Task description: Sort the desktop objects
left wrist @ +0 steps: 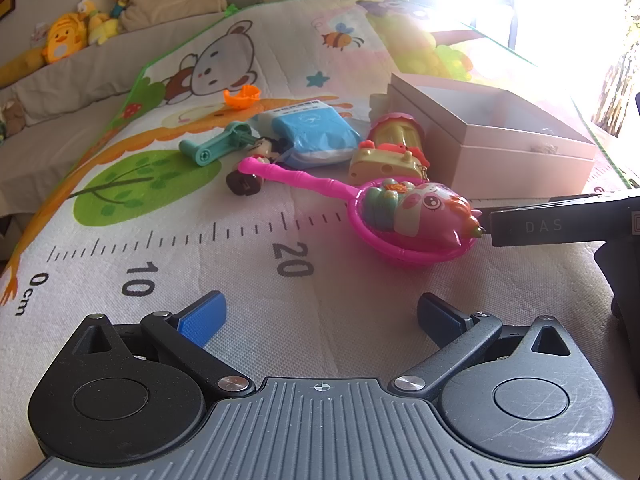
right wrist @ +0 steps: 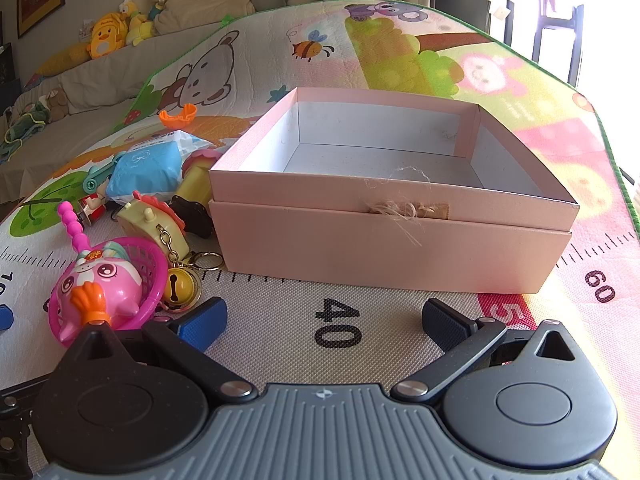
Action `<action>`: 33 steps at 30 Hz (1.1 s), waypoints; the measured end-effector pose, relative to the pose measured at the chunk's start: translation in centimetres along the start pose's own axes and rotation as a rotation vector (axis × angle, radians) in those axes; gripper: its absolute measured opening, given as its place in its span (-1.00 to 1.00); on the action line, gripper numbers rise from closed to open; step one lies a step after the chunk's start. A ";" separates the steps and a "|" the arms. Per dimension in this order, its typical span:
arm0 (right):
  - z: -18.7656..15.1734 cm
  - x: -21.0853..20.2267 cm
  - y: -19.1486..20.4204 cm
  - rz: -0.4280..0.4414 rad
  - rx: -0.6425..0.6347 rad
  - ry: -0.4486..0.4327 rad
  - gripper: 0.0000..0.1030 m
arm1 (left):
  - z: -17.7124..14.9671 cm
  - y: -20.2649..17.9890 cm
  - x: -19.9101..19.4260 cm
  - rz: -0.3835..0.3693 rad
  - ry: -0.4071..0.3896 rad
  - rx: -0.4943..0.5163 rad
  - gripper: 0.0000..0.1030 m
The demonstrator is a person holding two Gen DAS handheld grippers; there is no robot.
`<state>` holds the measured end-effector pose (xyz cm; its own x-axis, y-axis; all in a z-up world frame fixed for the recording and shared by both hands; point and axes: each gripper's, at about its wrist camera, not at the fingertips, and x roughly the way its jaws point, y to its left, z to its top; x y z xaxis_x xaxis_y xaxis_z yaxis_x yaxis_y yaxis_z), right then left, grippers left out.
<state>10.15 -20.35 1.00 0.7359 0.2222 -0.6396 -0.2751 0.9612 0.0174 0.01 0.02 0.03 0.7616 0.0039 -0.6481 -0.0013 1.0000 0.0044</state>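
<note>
On a cartoon play mat [right wrist: 520,140], the pink box [right wrist: 392,248] sits empty while toys, among them a pink fish [right wrist: 96,288] in a net scoop [left wrist: 404,256], lie heaped just beside it, unsorted, as left gripper [left wrist: 320,320] and right gripper [right wrist: 324,320] hover wide open, holding nothing.

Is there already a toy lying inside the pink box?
No, the pink box shows only its bare white floor; the toys lie beside it.

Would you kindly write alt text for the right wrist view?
An empty pink box sits on a cartoon play mat, straight ahead of the open right gripper. Left of the box lies a toy pile, nearest a pink fish in a pink net.
</note>
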 end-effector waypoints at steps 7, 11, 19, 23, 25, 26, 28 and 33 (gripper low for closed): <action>0.0 -0.1 0.0 0.000 0.000 0.000 1.00 | 0.0 0.0 0.0 0.000 0.000 0.000 1.00; 0.0 -0.1 0.1 0.000 0.000 0.000 1.00 | 0.0 0.0 0.0 0.000 0.000 0.000 1.00; 0.0 -0.2 0.1 0.000 0.000 -0.001 1.00 | 0.0 0.0 0.0 0.000 0.000 0.000 1.00; 0.0 -0.3 0.1 0.001 0.001 0.000 1.00 | 0.0 0.0 0.0 0.000 0.000 -0.001 1.00; 0.1 -0.3 0.1 0.002 0.001 0.001 1.00 | 0.0 0.0 0.0 0.000 0.000 -0.001 1.00; 0.1 -0.4 0.1 0.003 -0.001 0.008 1.00 | 0.0 0.0 0.0 -0.001 0.000 -0.001 1.00; -0.2 -0.8 0.4 -0.002 -0.004 0.034 1.00 | 0.0 0.0 0.0 0.000 0.000 -0.001 1.00; -2.0 -2.4 0.4 -0.006 -0.003 0.064 1.00 | 0.0 0.0 0.0 0.000 0.000 0.000 1.00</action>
<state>7.02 -20.81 1.07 0.6968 0.2053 -0.6872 -0.2727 0.9620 0.0109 0.03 -0.01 0.03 0.7613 0.0043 -0.6484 -0.0018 1.0000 0.0044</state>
